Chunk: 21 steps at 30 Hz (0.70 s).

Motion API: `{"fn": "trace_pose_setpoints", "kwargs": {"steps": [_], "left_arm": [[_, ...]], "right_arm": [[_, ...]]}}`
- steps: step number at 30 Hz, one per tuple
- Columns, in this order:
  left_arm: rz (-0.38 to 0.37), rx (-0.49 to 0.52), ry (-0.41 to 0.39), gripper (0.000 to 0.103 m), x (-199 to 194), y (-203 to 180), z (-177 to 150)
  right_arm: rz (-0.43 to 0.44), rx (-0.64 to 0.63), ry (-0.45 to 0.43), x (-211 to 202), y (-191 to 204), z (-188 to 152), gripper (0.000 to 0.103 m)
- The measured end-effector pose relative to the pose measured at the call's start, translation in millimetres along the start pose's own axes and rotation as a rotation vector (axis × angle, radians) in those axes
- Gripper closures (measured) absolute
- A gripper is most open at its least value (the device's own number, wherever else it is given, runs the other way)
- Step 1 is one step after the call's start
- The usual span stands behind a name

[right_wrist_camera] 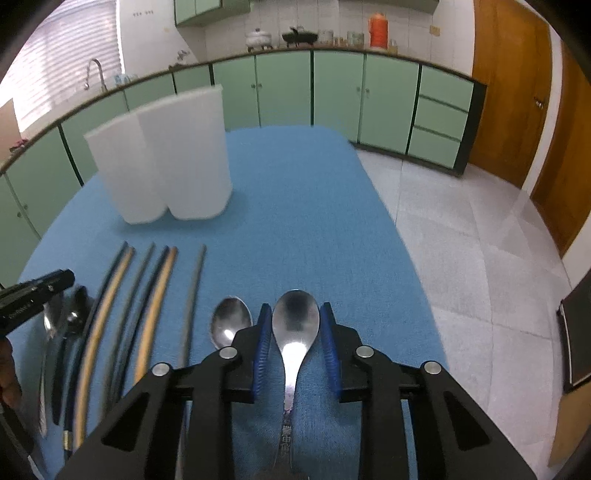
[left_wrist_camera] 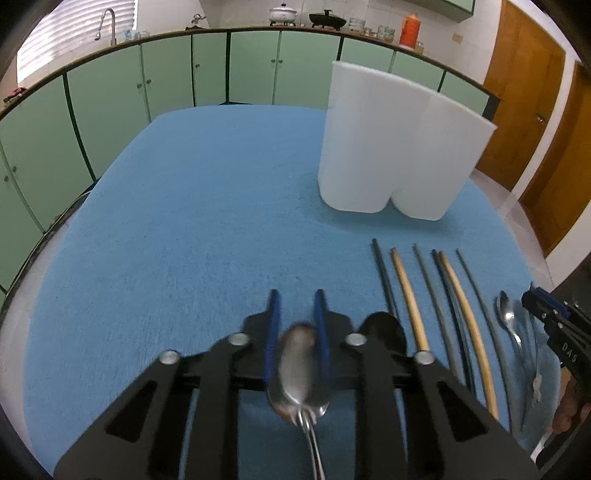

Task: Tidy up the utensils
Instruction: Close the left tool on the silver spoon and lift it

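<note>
My left gripper (left_wrist_camera: 296, 295) is shut on a steel spoon (left_wrist_camera: 297, 365), bowl between the blue pads, held above the blue tablecloth (left_wrist_camera: 177, 229). A black spoon (left_wrist_camera: 384, 328) lies just right of it. My right gripper (right_wrist_camera: 295, 310) is open, its fingers on either side of a steel spoon (right_wrist_camera: 295, 325) lying on the cloth. Another steel spoon (right_wrist_camera: 229, 325) lies to its left. Several chopsticks (right_wrist_camera: 155, 306), dark, grey and tan, lie in a row; they also show in the left wrist view (left_wrist_camera: 454, 314). A white two-compartment holder (left_wrist_camera: 399, 144) stands upright on the cloth, also in the right view (right_wrist_camera: 162, 155).
Green kitchen cabinets (left_wrist_camera: 110, 110) run along the back under a counter with pots and an orange jug (left_wrist_camera: 409, 29). Wooden doors (right_wrist_camera: 517, 92) stand at the right. The table's right edge drops to a white tiled floor (right_wrist_camera: 480, 240). More spoons (right_wrist_camera: 62, 325) lie by the left gripper.
</note>
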<state>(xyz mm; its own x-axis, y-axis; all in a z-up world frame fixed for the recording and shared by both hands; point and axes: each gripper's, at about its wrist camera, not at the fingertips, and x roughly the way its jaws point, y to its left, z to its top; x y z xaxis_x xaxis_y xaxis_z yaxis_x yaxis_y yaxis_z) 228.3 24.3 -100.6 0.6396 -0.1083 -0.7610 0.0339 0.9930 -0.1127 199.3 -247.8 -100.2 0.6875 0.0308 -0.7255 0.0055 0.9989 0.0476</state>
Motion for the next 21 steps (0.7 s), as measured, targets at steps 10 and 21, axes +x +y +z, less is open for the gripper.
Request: {"fn": "trace_pose_setpoints", "kwargs": {"steps": [10, 21], "left_arm": [[-0.038, 0.005, -0.067, 0.098, -26.7, -12.3, -3.9], [0.016, 0.001, -0.007, 0.048, -0.5, -5.0, -12.7]], "right_arm": [[0.027, -0.02, -0.111, -38.8, 3.4, 5.6, 0.077], [0.025, -0.008, -0.076, -25.6, 3.6, -0.2, 0.077]]}}
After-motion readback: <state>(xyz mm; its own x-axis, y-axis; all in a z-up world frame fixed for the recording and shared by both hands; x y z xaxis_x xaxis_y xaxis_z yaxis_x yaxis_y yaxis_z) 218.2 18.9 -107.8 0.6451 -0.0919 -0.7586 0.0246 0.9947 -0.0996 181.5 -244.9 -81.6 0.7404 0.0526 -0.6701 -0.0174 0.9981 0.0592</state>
